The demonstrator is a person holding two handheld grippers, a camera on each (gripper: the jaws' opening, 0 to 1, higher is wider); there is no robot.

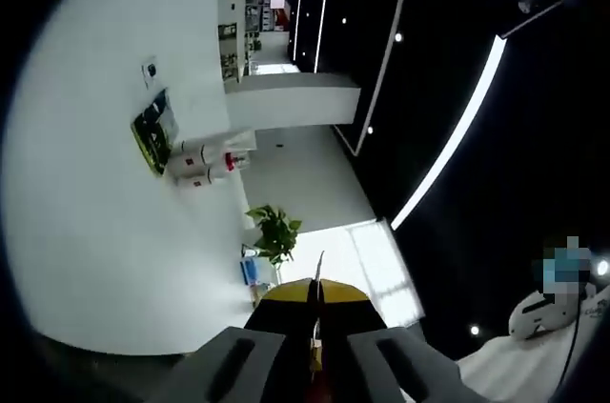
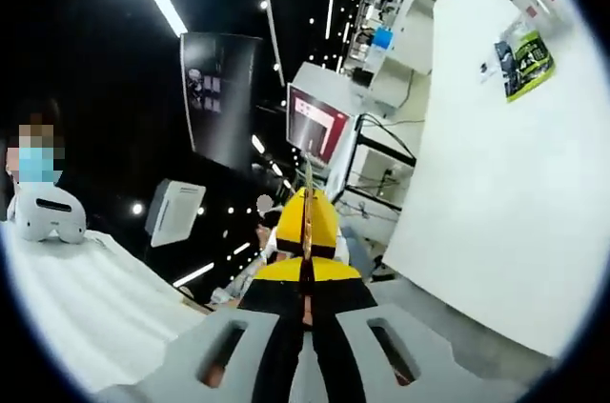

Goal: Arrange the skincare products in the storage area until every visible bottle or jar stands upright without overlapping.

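My left gripper (image 1: 316, 291) rises from the bottom of the left gripper view with its yellow-and-black jaws pressed together and nothing between them. It points up and out at a white wall (image 1: 105, 231) and a dark ceiling. In the right gripper view, my right gripper (image 2: 307, 205) is likewise shut with nothing held. It aims into the room, toward a monitor (image 2: 319, 123) with a red screen.
A green poster (image 1: 152, 132), white canisters with red labels (image 1: 204, 163) and a potted plant (image 1: 274, 231) sit along the wall. A person in white (image 1: 548, 322) stands at the lower right. A person wearing a white headset (image 2: 43, 208) is at the left, above white cloth (image 2: 86, 303).
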